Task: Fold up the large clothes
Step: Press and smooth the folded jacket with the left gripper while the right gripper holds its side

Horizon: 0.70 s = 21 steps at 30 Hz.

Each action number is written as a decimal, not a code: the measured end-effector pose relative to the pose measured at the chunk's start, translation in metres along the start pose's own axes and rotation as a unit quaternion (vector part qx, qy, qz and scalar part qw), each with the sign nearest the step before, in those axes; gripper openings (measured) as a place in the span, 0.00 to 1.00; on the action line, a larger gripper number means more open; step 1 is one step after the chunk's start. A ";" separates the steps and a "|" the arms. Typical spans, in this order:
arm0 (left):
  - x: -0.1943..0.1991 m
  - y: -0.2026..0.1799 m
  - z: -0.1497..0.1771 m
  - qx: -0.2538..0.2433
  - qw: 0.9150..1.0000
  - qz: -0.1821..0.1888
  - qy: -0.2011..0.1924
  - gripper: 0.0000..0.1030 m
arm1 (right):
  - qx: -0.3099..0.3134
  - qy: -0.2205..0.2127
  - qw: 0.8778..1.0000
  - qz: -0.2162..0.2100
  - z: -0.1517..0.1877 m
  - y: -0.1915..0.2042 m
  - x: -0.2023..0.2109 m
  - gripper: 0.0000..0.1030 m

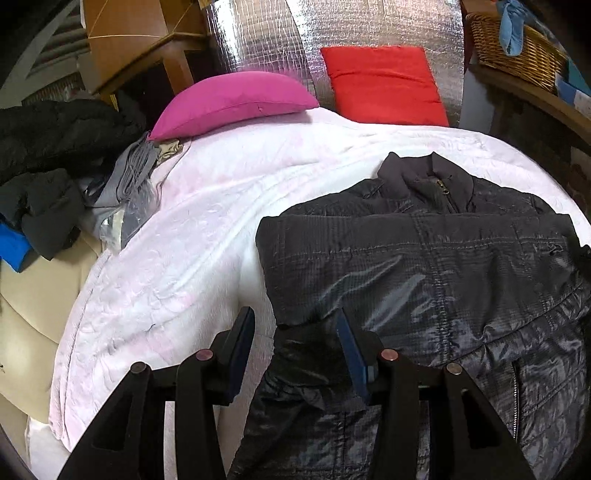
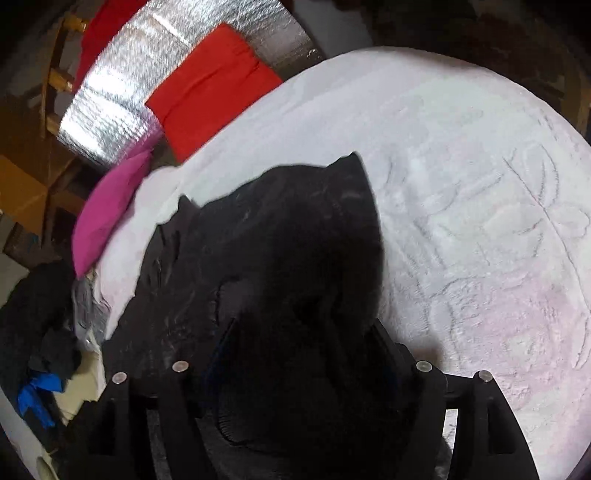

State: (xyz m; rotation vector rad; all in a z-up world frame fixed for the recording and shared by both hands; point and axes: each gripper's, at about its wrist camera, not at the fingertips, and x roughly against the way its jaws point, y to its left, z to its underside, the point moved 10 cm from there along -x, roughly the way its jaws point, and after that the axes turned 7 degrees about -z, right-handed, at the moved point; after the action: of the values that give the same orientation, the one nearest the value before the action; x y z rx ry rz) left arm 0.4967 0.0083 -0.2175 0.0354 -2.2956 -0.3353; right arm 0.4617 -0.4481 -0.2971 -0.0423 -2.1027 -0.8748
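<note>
Black quilted jacket (image 1: 424, 266) lies just ahead of my left gripper (image 1: 295, 332), fingers spread; my right gripper (image 2: 299, 332) clamps its dark fabric.

A dark grey quilted jacket (image 1: 424, 258) with a glossy grid pattern lies on a pale pink-white embossed bedspread (image 1: 192, 229). At the bed's far edge sit a magenta pillow (image 1: 232, 103) and a red cushion (image 1: 384, 85) against silver foil (image 1: 266, 33).
</note>
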 end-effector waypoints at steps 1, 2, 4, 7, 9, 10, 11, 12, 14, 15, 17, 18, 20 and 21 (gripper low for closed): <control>-0.001 0.000 0.000 0.000 1.000 -0.001 0.000 0.46 | 0.011 -0.003 1.000 0.008 0.001 0.001 -0.002 0.72; -0.001 -0.001 0.000 -0.001 1.000 -0.002 0.001 0.46 | 0.016 -0.005 1.000 0.011 0.001 0.001 -0.003 0.72; -0.001 -0.001 0.001 -0.001 1.000 -0.005 0.001 0.46 | 0.028 -0.012 0.999 0.020 0.002 0.002 -0.005 0.71; -0.002 -0.002 0.001 0.001 1.000 -0.007 0.002 0.46 | 0.058 -0.029 0.997 0.043 0.000 0.005 -0.002 0.59; -0.005 -0.002 0.001 0.002 1.000 -0.004 0.006 0.49 | 0.065 -0.036 0.996 0.048 -0.002 0.005 0.000 0.58; -0.007 -0.003 0.001 0.004 1.000 0.000 0.011 0.55 | 0.062 -0.028 0.997 0.047 -0.001 0.002 -0.004 0.58; -0.010 -0.002 0.000 0.009 1.000 0.005 0.015 0.60 | 0.058 -0.022 0.997 0.044 -0.001 0.000 -0.006 0.58; -0.012 0.000 -0.002 0.020 1.000 0.013 0.019 0.61 | 0.046 -0.017 0.998 0.036 -0.002 -0.002 -0.005 0.61; -0.016 0.010 -0.009 0.052 0.998 0.032 0.021 0.65 | 0.020 -0.006 1.000 0.013 -0.006 -0.003 0.000 0.61; -0.017 0.015 -0.012 0.067 0.997 0.038 0.019 0.68 | 0.008 -0.008 1.000 0.000 -0.009 -0.002 0.004 0.62; -0.023 0.026 -0.023 0.104 0.993 0.053 0.012 0.79 | -0.009 -0.029 0.999 -0.024 -0.020 -0.003 0.015 0.68; -0.028 0.030 -0.028 0.118 0.991 0.060 0.014 0.80 | -0.020 -0.042 0.998 -0.033 -0.028 -0.005 0.019 0.74; -0.042 0.030 -0.035 0.134 0.987 0.081 0.031 0.80 | -0.030 -0.058 0.997 -0.038 -0.039 -0.011 0.019 0.80; -0.049 0.028 -0.036 0.139 0.985 0.091 0.039 0.80 | -0.032 -0.058 0.997 -0.038 -0.043 -0.014 0.017 0.80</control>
State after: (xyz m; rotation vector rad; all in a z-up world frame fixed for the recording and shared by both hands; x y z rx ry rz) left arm 0.5585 0.0337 -0.2222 -0.0196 -2.2314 0.0803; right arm 0.4762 -0.4891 -0.2753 -0.0487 -2.1949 -1.0060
